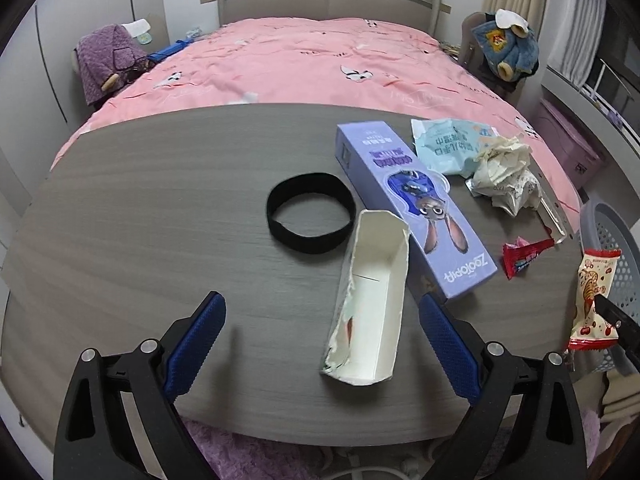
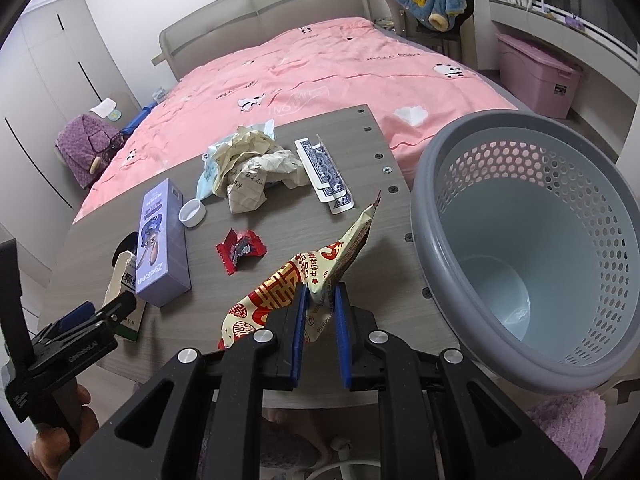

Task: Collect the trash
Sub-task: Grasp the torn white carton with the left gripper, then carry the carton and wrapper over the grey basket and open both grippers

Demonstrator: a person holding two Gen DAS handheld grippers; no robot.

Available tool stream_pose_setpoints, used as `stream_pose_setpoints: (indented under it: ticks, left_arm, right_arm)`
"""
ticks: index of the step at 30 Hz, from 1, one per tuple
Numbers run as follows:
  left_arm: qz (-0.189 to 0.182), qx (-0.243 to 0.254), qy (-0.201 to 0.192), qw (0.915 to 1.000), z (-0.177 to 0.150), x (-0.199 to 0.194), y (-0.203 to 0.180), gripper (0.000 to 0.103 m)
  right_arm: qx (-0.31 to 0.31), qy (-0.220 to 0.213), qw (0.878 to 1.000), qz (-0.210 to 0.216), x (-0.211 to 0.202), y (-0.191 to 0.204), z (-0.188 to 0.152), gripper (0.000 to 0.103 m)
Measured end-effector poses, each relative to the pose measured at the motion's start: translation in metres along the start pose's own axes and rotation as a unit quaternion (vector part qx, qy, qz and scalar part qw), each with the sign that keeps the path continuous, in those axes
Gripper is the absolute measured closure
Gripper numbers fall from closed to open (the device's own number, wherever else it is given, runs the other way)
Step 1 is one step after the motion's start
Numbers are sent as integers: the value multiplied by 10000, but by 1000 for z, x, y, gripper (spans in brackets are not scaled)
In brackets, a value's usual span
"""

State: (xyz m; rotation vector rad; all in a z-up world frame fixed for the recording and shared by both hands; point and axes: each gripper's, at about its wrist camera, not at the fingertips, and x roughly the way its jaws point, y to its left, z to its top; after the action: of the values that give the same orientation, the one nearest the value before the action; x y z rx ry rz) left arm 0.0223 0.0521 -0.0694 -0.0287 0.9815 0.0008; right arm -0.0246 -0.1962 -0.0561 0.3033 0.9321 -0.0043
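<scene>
While two boxes [image 1: 412, 208] lie tabled, one wrapper [image 2: 320, 272] hangs gripped.

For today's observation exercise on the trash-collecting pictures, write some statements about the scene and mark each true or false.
1. The right gripper pinches a snack wrapper. True.
2. The left gripper is shut on the torn white box. False: its jaws stand open on either side of it.
3. The grey basket is full of paper. False: almost empty.
4. A black band lies beside the purple box. True.
</scene>
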Motion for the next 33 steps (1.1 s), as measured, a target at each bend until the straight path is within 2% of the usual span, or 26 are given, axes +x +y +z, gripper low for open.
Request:
stream_pose_setpoints:
  ticks: [1,3,4,6,7,8,17,21,28,33]
  left_arm:
    - [-22,9,12,10000,-1,1,0,14]
    - [-71,73,81,9999,-2,3,-2,32]
    - [-120,94,147,9998,-2,5,-3,49]
    - [-139,132,149,9997,-3,4,-4,61]
    - [-192,145,163,9996,-4,4,-5,73]
    - [-289,144,204,9993,-4,3,-4,75]
    - [-286,245,-51,9993,-12,-23,-3,75]
    - [-357,381,-289,9982,-6,-43,-16,75]
    - [-893,855,-590,9906,13,-67,-79,75]
    - [-1410,1382,-630,9783,18,-71,-151,75]
  right_arm:
    - [2,2,10000,0,0,0,0,89]
    - [-2,13,10000,-1,1,0,0,89]
    - [-7,22,10000,1,1,0,0,89]
    - [-22,32,10000,8,2,2,0,89]
    - [-25,30,10000,7,2,2,0,89]
    - [-28,32,10000,6,2,2,0,89]
    - [-13,-23,10000,44,-1,1,0,89]
    - [46,-73,9999,60,-9,-7,2,89]
    - [308,-301,9990,-123,-38,-45,12,89]
    - [600,-463,9960,-466,-59,-91,15,89]
